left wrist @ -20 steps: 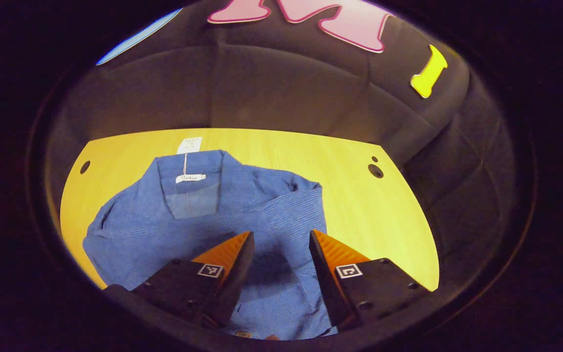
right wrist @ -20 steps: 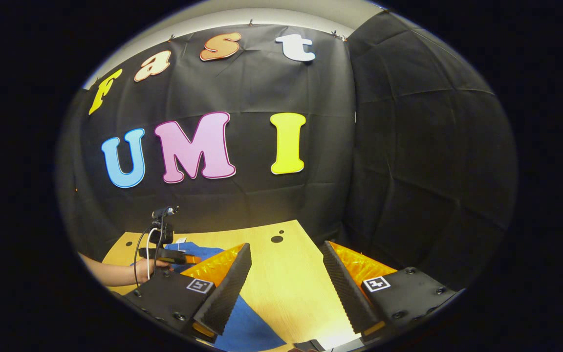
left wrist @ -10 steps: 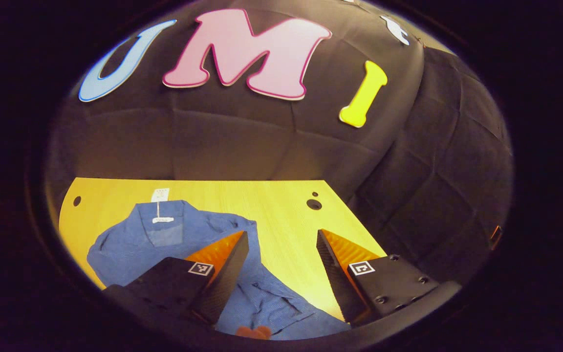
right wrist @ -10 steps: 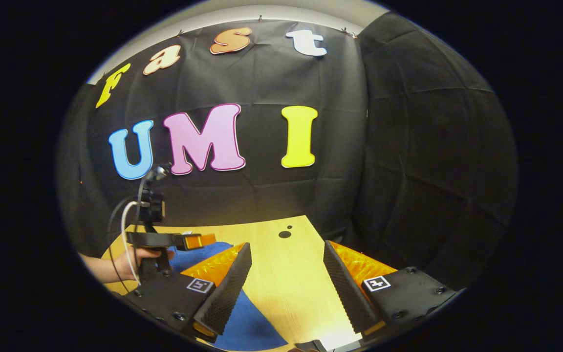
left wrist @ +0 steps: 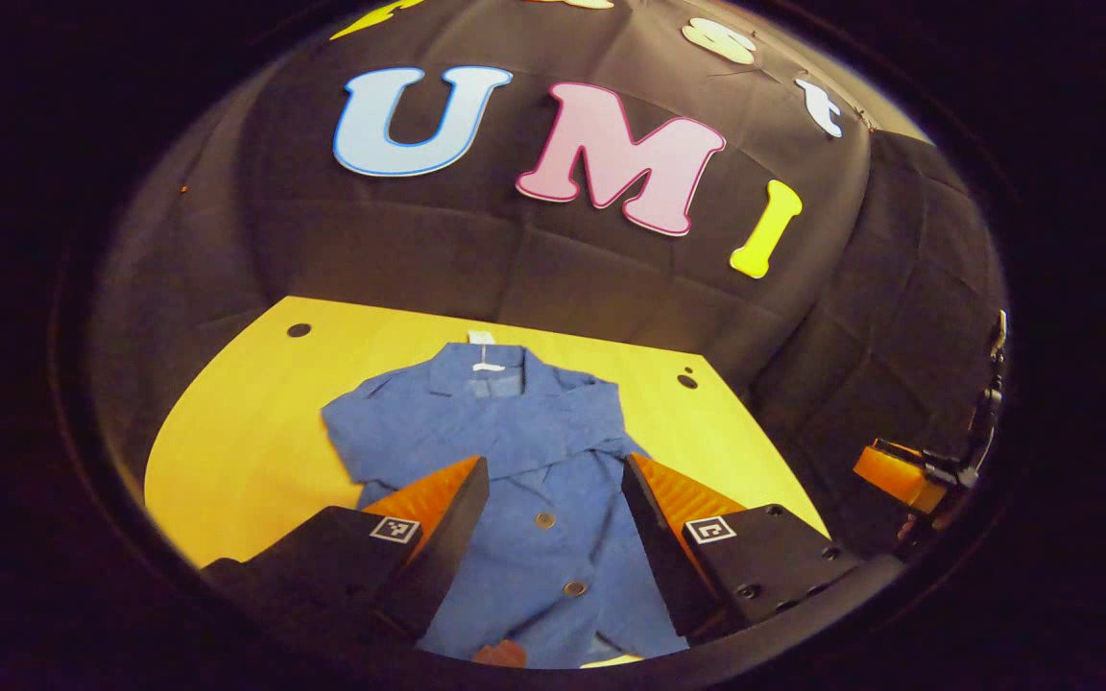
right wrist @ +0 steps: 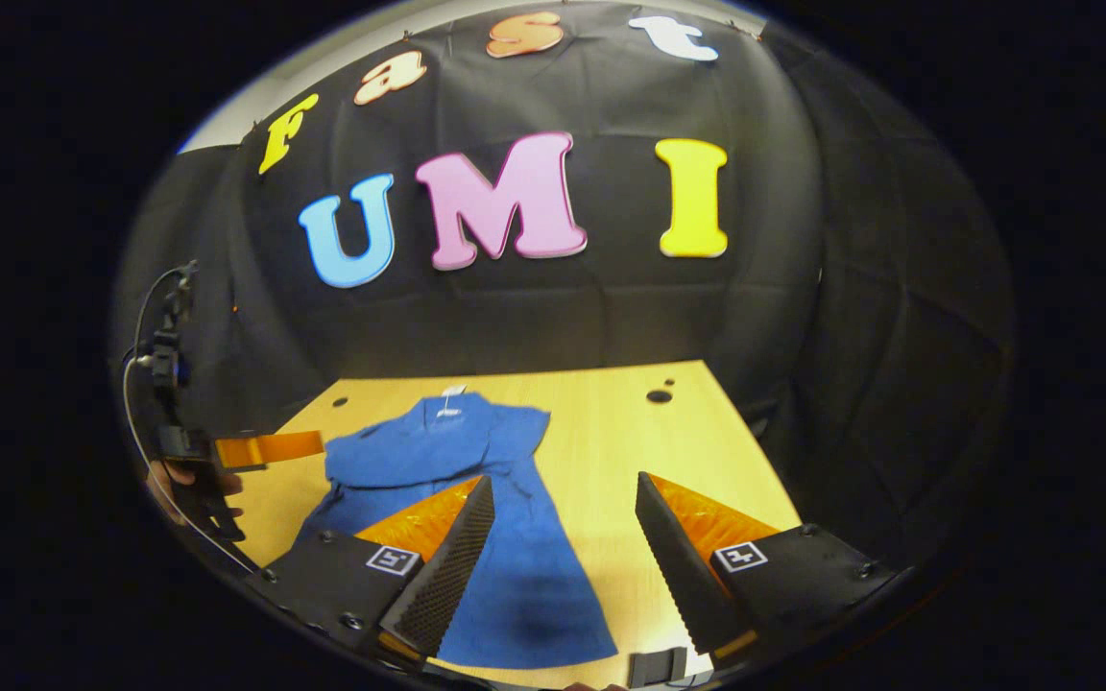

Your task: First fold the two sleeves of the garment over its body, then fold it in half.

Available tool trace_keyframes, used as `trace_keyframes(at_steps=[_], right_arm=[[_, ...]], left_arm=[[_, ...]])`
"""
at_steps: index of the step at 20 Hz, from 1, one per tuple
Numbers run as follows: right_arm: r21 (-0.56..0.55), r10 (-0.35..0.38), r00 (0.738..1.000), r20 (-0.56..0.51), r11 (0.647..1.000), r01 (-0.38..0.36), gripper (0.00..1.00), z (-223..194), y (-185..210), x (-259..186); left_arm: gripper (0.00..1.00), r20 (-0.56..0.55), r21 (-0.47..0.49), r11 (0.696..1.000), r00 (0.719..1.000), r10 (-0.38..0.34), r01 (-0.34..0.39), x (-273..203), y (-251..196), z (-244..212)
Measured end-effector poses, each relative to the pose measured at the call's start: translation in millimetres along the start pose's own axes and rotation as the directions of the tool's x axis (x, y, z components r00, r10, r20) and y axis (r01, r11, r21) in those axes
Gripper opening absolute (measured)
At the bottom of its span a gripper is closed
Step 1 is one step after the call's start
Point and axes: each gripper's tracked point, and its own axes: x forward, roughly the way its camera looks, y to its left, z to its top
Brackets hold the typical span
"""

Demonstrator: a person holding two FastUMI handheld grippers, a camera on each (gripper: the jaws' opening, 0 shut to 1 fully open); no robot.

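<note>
Two grippers hang above the table point(left wrist: 227, 422) with nothing between their fingers: your left gripper point(left wrist: 553, 537) stands with its jaws apart over the front of the blue garment point(left wrist: 515, 451), and your right gripper point(right wrist: 563, 557) hovers just as wide over the hem and bare wood. In the left gripper view the garment lies flat mid-table, collar at 12 o'clock and hem at 6 o'clock, both sleeves seemingly folded across its chest; the fold in half looks to be what remains. The risk from here is a shallow pinch at the hem: catch only the top layer and the folded sleeves may slide out as you carry the cloth toward the collar. Uneven grips would leave a skewed fold. A white tag point(left wrist: 482, 338) sits at the collar, and holes point(left wrist: 686, 381) dot the far tabletop. Nothing appears to block your path.
</note>
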Motion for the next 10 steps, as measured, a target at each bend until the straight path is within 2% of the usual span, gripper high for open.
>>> trace_keyframes(at_steps=[2,4,8,10], right_arm=[[-0.018,0.01,0.997,-0.077,1.0,-0.012,0.95,-32,3,9],[-0.035,0.016,0.988,-0.153,0.999,-0.022,0.95,-64,5,19],[-0.031,0.039,0.96,-0.277,0.998,-0.05,0.95,-113,9,51],[-0.023,0.034,0.932,-0.361,0.999,-0.045,0.96,-134,7,53]], left_arm=[[0.83,-0.15,-0.013,0.997,0.986,0.071,-0.074,-20,27,-57],[0.83,-0.29,-0.066,0.987,0.949,0.12,-0.145,-36,47,-109],[0.83,-0.457,-0.158,0.96,0.879,0.136,-0.231,-43,73,-173],[0.83,-0.519,-0.168,0.945,0.84,0.156,-0.279,-49,87,-195]])
